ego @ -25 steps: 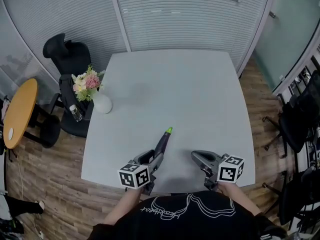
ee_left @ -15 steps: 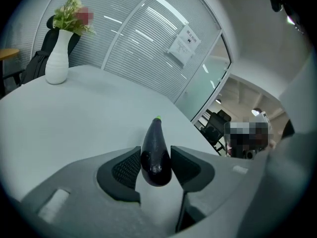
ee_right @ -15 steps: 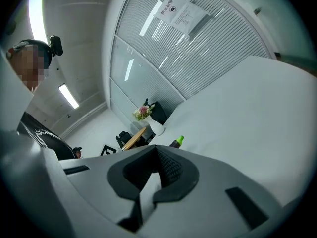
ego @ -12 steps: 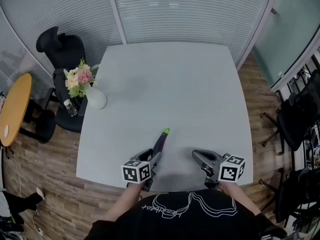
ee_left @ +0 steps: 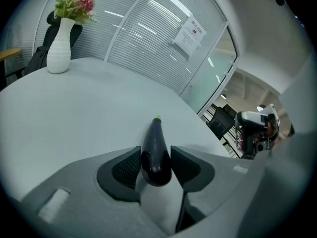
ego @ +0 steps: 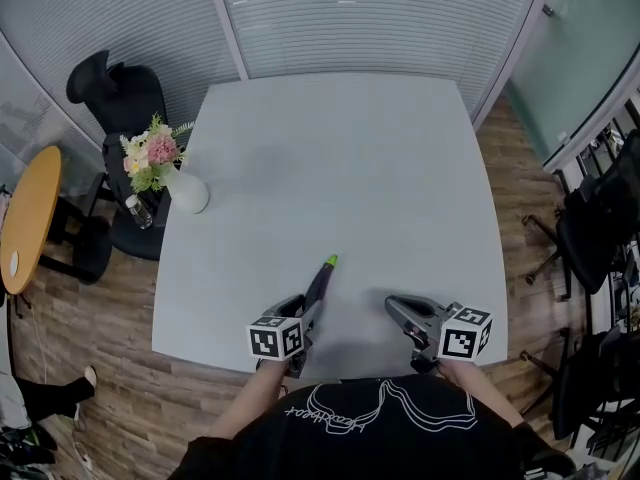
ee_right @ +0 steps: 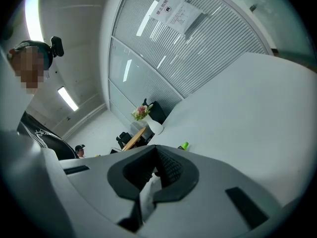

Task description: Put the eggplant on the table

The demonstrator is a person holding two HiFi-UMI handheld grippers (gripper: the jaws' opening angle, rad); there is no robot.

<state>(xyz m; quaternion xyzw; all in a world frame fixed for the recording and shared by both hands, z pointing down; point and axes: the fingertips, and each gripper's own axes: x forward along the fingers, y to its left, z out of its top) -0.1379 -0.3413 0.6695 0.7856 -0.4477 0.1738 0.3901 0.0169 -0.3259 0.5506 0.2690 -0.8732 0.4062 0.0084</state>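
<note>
White vase point(ego: 190, 196) holding flowers point(ego: 150, 155), eggplant point(ee_left: 155, 148) apparently clamped

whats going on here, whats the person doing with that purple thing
A person stands at the grey table with a gripper in each hand. The left gripper is closed on an eggplant, which points away from the person, low over the table's near edge; whether it touches the surface is unclear. The right gripper is empty, jaws together, beside it. A vase of flowers stands at the table's left edge.
</note>
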